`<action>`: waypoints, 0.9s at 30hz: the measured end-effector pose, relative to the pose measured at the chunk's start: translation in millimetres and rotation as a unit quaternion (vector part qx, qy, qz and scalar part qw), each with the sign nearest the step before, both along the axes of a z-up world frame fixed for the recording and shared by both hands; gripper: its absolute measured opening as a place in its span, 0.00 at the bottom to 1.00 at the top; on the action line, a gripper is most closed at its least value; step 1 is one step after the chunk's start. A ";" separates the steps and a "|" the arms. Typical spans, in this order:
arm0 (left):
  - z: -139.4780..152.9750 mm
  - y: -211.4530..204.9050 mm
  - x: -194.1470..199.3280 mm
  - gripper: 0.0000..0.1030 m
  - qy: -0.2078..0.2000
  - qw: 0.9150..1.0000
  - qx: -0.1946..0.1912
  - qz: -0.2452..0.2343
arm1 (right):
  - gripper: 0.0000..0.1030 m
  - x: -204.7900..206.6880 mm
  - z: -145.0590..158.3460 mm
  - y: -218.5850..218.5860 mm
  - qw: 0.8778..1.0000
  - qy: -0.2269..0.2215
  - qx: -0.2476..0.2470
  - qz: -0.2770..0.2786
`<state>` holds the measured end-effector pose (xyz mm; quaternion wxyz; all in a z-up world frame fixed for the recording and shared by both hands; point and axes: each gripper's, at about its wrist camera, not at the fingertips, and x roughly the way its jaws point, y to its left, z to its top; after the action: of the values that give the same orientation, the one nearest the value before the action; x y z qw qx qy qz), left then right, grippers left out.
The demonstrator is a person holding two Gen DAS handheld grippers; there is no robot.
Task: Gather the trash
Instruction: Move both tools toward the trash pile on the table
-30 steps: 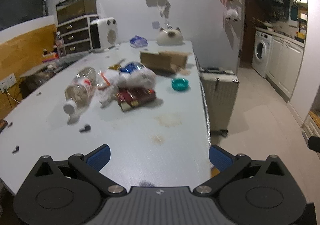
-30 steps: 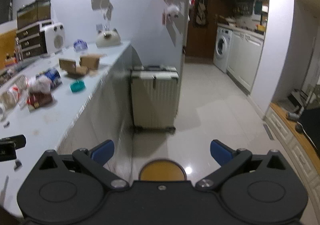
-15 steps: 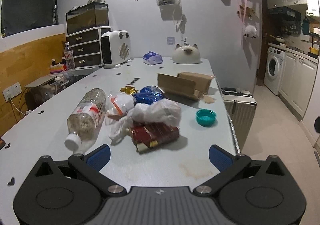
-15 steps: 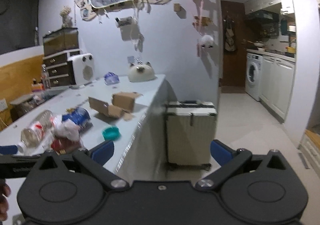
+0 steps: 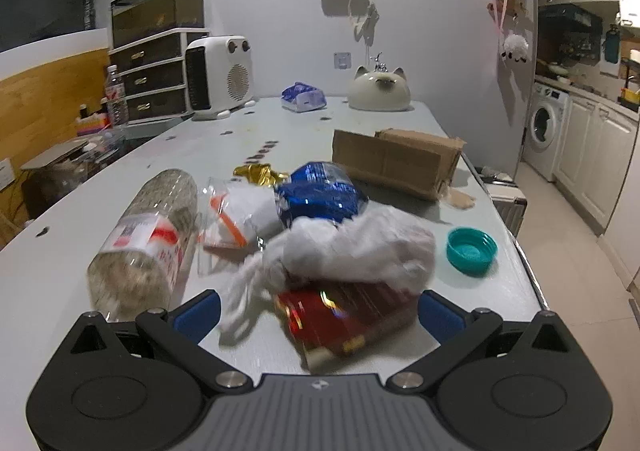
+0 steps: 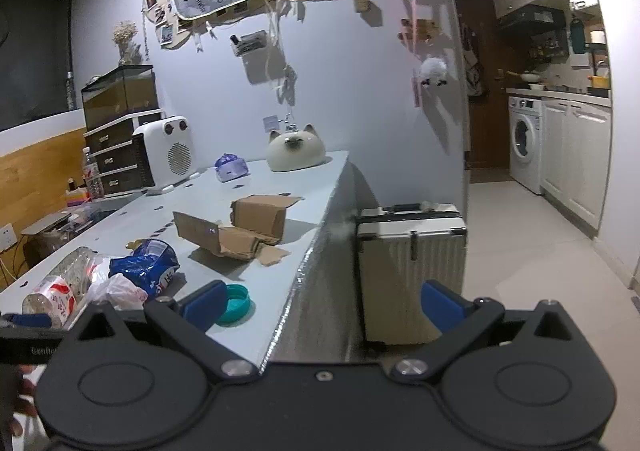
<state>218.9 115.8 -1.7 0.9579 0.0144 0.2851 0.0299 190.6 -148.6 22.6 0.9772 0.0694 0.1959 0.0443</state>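
Item: trash pile on the table (image 5: 248, 139), near its right edge.

Contents, as we list them: red packet (image 5: 352, 315) at the front, white plastic bag (image 5: 360, 247) lying on it, blue wrapper (image 5: 320, 199) behind, clear bottle (image 5: 148, 235) on its side to the left, torn cardboard box (image 5: 396, 163) further back, teal cap (image 5: 472, 251) apart to the right.

Left gripper (image 5: 318, 315): jaws spread wide, empty; the red packet and bag tail sit between its blue pads (image 5: 198, 313).

Right gripper (image 6: 324, 305): jaws spread wide, empty, held over the table edge, with the cap beside its left pad.

Risks, in our judgement: closing here may catch only the loose bag and leave the packet behind; the flat packet may slide away from the pads; a push forward may roll the bottle; the cap could be knocked off the nearby edge.

Change from a second ago: we have brought the left gripper from well short of the pile right up to it; the right gripper has swung from facing the floor and suitcase (image 6: 412, 247) toward the table.
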 end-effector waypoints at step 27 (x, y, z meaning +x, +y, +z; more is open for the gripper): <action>-18.9 -12.9 -34.0 1.00 0.015 0.985 -0.014 -0.174 | 1.00 67.2 -34.4 20.7 0.995 0.042 0.044 0.078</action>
<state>184.9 102.9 -20.6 0.9444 0.0506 0.2926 -0.1412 257.8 -127.9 -11.8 0.9576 0.0984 0.2393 0.1265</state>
